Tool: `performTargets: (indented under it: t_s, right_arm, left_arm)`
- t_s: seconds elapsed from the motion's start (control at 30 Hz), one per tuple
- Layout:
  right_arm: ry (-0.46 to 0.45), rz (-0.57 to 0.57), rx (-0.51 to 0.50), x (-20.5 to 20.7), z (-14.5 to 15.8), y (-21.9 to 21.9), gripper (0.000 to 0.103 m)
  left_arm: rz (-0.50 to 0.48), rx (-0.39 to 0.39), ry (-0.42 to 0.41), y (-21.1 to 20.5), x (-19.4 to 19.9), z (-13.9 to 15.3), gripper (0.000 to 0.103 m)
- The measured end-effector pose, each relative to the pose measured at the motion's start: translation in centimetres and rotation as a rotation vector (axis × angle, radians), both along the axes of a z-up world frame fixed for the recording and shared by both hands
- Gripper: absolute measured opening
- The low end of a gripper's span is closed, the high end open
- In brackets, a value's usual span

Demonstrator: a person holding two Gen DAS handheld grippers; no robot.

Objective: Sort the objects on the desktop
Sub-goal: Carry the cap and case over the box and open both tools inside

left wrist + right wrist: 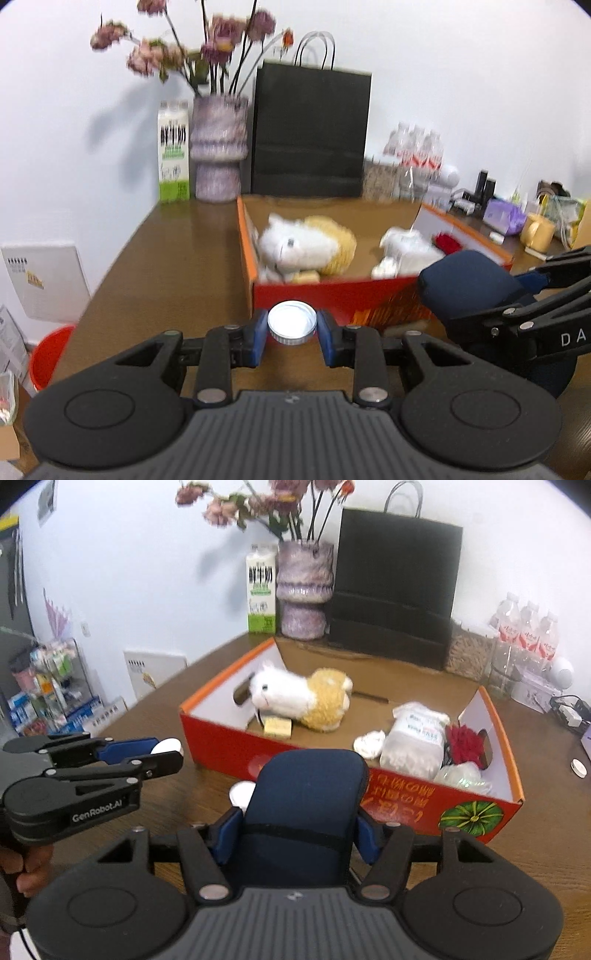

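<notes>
My left gripper [291, 326] is shut on a round white lid [292, 322], held above the brown table just in front of the red-orange cardboard box [314, 291]. The right wrist view shows that left gripper [162, 754] from the side, with the lid [168, 746] between its blue pads. My right gripper [299, 834] is shut on a navy blue soft case [306, 786], lifted near the box's front wall [221, 746]. The case [469, 288] also shows at the right of the left wrist view. Inside the box lie a white-and-yellow plush toy [299, 698], a white packet [413, 738] and a red item [465, 744].
A small white round object [242, 794] lies on the table behind the case. Along the back wall stand a milk carton [261, 594], a flower vase [303, 590], a black paper bag [395, 590] and water bottles [524, 631]. A red bucket [51, 354] sits on the floor at left.
</notes>
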State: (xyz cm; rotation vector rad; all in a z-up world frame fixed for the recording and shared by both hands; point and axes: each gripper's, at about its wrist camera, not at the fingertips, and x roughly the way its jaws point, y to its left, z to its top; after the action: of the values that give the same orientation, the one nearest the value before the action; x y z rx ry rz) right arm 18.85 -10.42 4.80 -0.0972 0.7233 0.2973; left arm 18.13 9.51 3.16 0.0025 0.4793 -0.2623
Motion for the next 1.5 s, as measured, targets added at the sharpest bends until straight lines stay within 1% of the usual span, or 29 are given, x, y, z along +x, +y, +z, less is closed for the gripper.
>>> performTargets:
  t_s: [0.13,0.23,0.37,0.53,0.63,0.8,1.03,1.17,1.27,1.33,1.37,1.4,1.43,1.47,1.5]
  right_arm:
    - [-0.035,-0.011,0.051,0.2,1.9,-1.5,0.062]
    - [-0.077,-0.036,0.084,1.2,3.5,-2.7,0.062]
    - [-0.126,-0.082,0.100,3.6,5.0,-4.7,0.062]
    - [-0.154,-0.131,0.086,6.9,5.3,-6.9,0.062]
    - [-0.164,-0.156,0.090,8.9,5.1,-8.4,0.062]
    - [-0.177,-0.174,0.081,11.6,4.0,-10.1,0.062]
    - [-0.158,-0.176,0.076,14.7,1.3,-11.2,0.062]
    - [-0.128,-0.188,0.085,16.1,-0.4,-11.9,0.062]
    - [-0.110,-0.196,0.073,16.8,-1.2,-12.2,0.062]
    - [-0.104,-0.197,0.071,17.1,-1.4,-12.3,0.060]
    - [-0.100,-0.193,0.071,17.3,-1.5,-12.3,0.059]
    - [-0.095,-0.184,0.070,17.4,-1.6,-12.3,0.059]
    - [-0.092,-0.171,0.070,17.5,-1.6,-12.2,0.059]
    - [-0.094,-0.163,0.071,17.6,-1.5,-12.1,0.064]
    - [-0.102,-0.157,0.073,17.5,-1.3,-12.1,0.077]
  left_arm:
    - [0.002,-0.011,-0.057,-0.7,0.3,2.4,0.029]
    - [0.011,-0.031,-0.088,-1.4,1.3,3.9,0.029]
    - [0.021,-0.070,-0.103,-2.7,3.3,5.3,0.029]
    - [0.037,-0.107,-0.099,-4.4,6.4,6.0,0.029]
    - [0.049,-0.129,-0.093,-5.4,8.2,5.8,0.029]
    - [0.056,-0.130,-0.066,-7.9,11.4,5.1,0.029]
    - [0.031,-0.047,-0.043,-11.2,14.5,2.9,0.029]
    - [0.016,-0.029,-0.024,-11.8,15.4,1.6,0.029]
    - [0.021,-0.011,-0.014,-12.0,15.9,0.7,0.029]
    - [0.031,-0.002,-0.010,-12.0,16.1,0.4,0.030]
    - [0.032,-0.001,-0.013,-12.0,16.1,0.3,0.032]
    - [0.036,0.001,-0.016,-11.9,16.1,0.3,0.038]
    - [0.040,0.004,-0.013,-11.9,16.2,0.4,0.067]
    - [0.057,0.012,-0.013,-11.9,16.2,0.5,0.101]
    - [0.084,0.026,-0.030,-11.9,16.0,0.7,0.103]
